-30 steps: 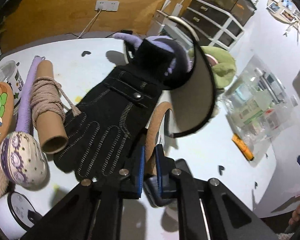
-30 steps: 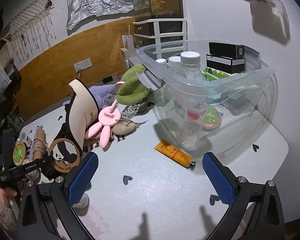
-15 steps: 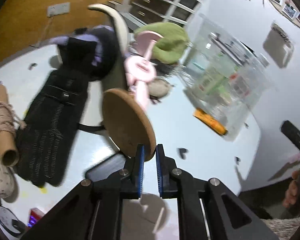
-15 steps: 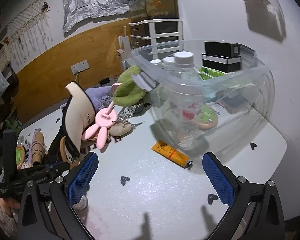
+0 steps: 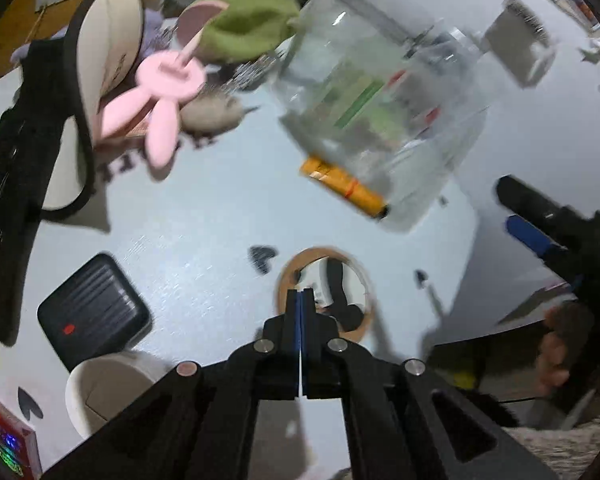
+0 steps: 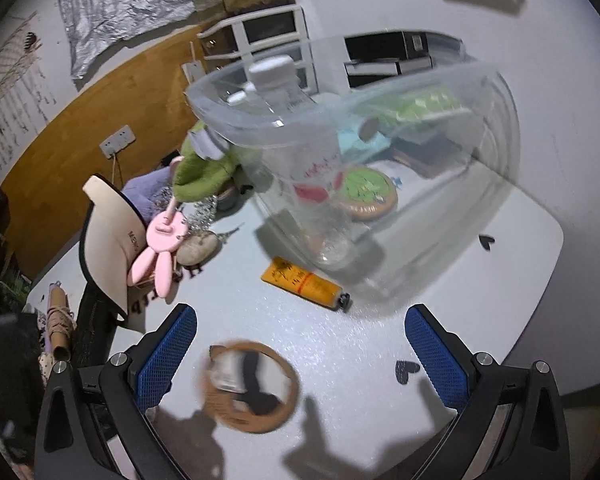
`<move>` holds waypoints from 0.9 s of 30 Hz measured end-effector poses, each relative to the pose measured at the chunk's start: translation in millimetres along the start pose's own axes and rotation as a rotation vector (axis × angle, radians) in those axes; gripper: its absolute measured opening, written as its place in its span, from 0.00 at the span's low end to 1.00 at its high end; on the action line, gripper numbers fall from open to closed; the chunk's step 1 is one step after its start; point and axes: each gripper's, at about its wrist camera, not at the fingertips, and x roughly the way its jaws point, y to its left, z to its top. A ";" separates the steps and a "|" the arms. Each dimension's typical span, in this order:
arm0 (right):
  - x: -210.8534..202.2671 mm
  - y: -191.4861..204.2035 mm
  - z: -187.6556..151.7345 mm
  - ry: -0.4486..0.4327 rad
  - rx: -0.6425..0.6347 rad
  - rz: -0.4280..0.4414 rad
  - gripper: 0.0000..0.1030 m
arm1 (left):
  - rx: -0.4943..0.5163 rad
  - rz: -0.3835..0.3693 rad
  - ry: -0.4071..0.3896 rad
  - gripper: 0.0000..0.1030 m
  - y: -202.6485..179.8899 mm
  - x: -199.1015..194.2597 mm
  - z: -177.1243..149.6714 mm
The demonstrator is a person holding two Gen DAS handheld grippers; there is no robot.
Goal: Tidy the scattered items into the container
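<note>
A round cork coaster (image 5: 352,292) with a panda print lies face up over the white table (image 5: 204,216), just past my left gripper (image 5: 300,294). That gripper's blue pads are pressed together with no gap, and nothing shows between them. In the right wrist view the coaster (image 6: 252,384) is motion-blurred, low between the wide-open fingers of my right gripper (image 6: 300,312), which holds nothing. The clear plastic container (image 6: 460,184) stands beyond, holding bottles and another coaster. An orange tube (image 6: 304,284) lies against its near wall.
A pink bunny toy (image 5: 160,92), a green plush (image 5: 244,20), a cream visor (image 5: 108,32) and a black glove (image 5: 12,160) are piled at the left. A black box (image 5: 92,312) and a white cup (image 5: 112,392) sit near me. A hand holds the right gripper (image 5: 520,216).
The coaster was clamped in my left gripper and swung right toward the container. Now the left jaws have closed fully and the coaster shows face up. My right gripper has dipped closer.
</note>
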 end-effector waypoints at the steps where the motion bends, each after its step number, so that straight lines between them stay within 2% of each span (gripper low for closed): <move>1: 4.5 -4.1 -0.8 0.022 0.015 0.003 1.00 | -0.004 0.012 0.004 0.01 1.5 1.6 -1.2; 6: 23.0 -23.6 -5.1 0.126 0.102 0.024 1.00 | -0.011 0.051 0.015 0.01 6.1 6.5 -5.7; 10: 30.6 -33.8 -8.9 0.187 0.157 0.048 1.00 | 0.040 0.114 0.036 0.02 -2.3 16.4 -4.2; 13: 33.3 -36.1 -14.2 0.226 0.186 0.062 1.00 | 0.090 0.162 0.048 0.15 -10.6 29.0 -0.7; 15: 32.2 -37.2 -19.4 0.246 0.208 0.072 1.00 | 0.110 0.158 0.054 0.35 -15.8 35.1 -0.4; 16: 31.0 -37.4 -23.0 0.255 0.218 0.078 1.00 | 0.120 0.153 0.058 0.37 -18.7 38.1 -0.8; 18: 28.8 -37.9 -28.6 0.268 0.226 0.084 0.92 | 0.150 0.147 0.071 0.37 -24.7 45.0 -3.9; 20: 25.5 -38.7 -36.1 0.276 0.229 0.075 0.90 | 0.179 0.142 0.085 0.37 -30.5 51.9 -7.0; 23: 19.8 -46.8 -47.2 0.286 0.244 0.039 0.79 | 0.209 0.155 0.109 0.37 -35.9 62.5 -11.2; 27: 16.5 -65.9 -56.1 0.302 0.280 0.022 0.78 | 0.245 0.198 0.109 0.37 -44.4 70.7 -15.6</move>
